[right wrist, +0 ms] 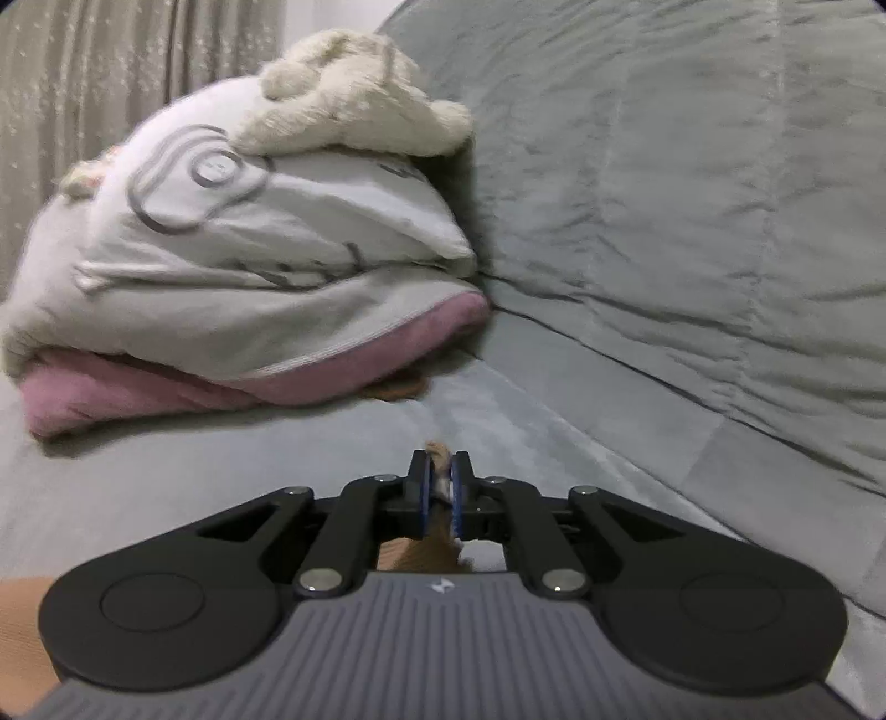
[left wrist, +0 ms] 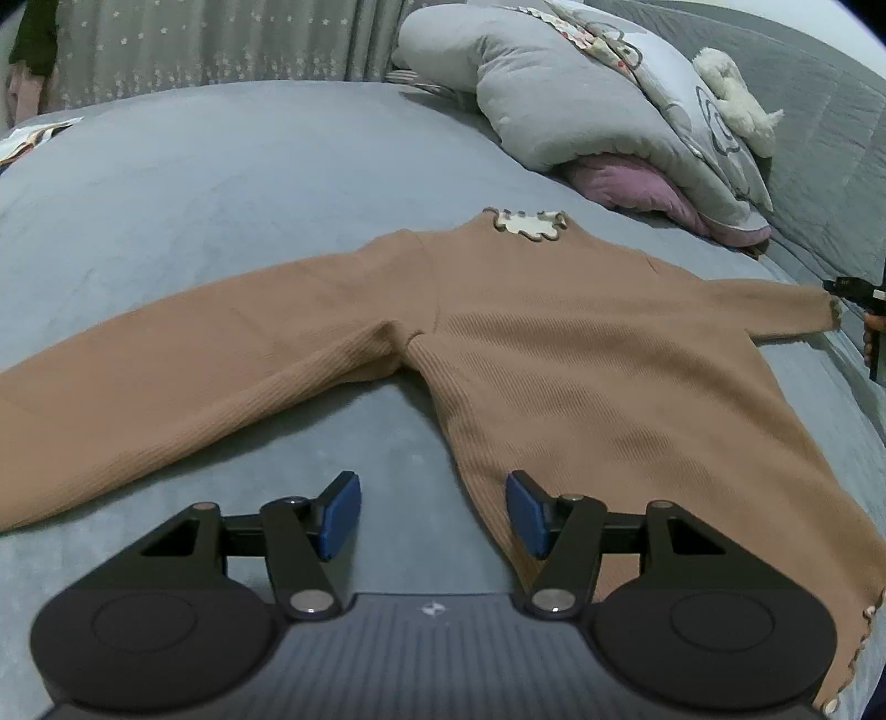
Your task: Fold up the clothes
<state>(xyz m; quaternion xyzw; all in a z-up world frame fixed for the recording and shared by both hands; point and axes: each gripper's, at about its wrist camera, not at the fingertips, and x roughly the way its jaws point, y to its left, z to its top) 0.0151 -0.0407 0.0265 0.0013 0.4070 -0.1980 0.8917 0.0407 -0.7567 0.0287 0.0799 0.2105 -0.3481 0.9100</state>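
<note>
Sweater [left wrist: 554, 354] lies flat, unfolded; my right claw [right wrist: 441, 490] pinches its cuff, my left claw [left wrist: 432, 512] gapes empty.

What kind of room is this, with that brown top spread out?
Most likely a bedroom. The brown top lies on a wide grey bed, a heap of pillows with a plush toy sits at its far side, and a curtain hangs behind.

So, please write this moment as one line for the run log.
stage: first sleeve fold | right gripper: shut on sleeve cuff | left gripper: open, over sweater hem | sweater: flat on bed
</note>
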